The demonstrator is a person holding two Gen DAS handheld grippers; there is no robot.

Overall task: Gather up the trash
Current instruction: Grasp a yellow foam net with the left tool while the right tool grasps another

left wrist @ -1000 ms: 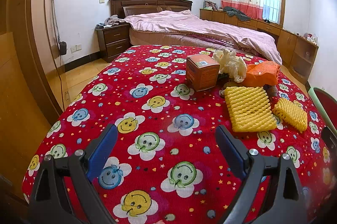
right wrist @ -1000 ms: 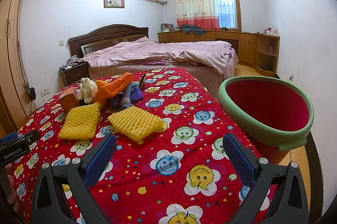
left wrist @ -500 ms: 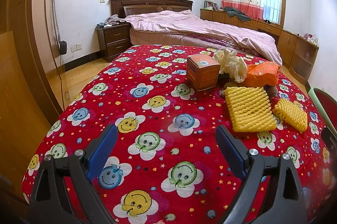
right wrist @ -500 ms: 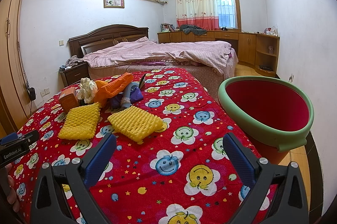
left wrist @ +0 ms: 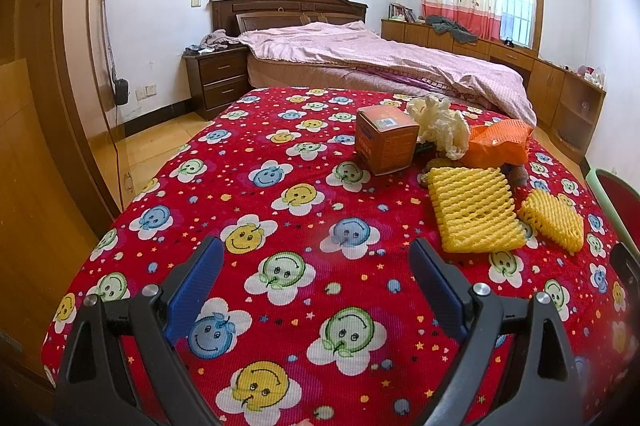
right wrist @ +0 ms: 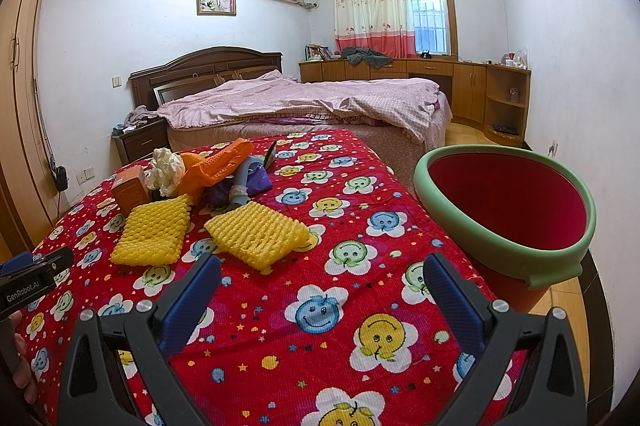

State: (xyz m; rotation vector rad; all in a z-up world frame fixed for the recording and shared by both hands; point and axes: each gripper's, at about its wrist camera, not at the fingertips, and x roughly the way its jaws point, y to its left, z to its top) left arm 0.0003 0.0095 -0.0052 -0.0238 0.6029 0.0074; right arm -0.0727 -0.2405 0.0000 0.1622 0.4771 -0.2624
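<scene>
Trash lies on a table with a red smiley-face cloth [left wrist: 280,194]: an orange box [left wrist: 386,140], crumpled white paper [left wrist: 440,126], an orange foam net [left wrist: 500,142] and two yellow foam nets [left wrist: 474,210] [left wrist: 554,220]. The right wrist view shows the same pile: yellow nets [right wrist: 154,230] [right wrist: 258,228], box [right wrist: 130,188], paper [right wrist: 166,170], orange net [right wrist: 222,162], a grey tube [right wrist: 242,184] and a purple wrapper [right wrist: 260,182]. A red bin with a green rim [right wrist: 508,222] stands at the table's right. My left gripper [left wrist: 316,286] and right gripper [right wrist: 322,294] are open, empty, near the front edge.
A pink-covered bed [right wrist: 304,102] lies behind the table, a nightstand [left wrist: 218,80] at its left. A wooden wardrobe [left wrist: 44,106] runs along the left. Cabinets [right wrist: 440,78] line the far wall. The left gripper's body [right wrist: 32,280] shows at the right view's left edge.
</scene>
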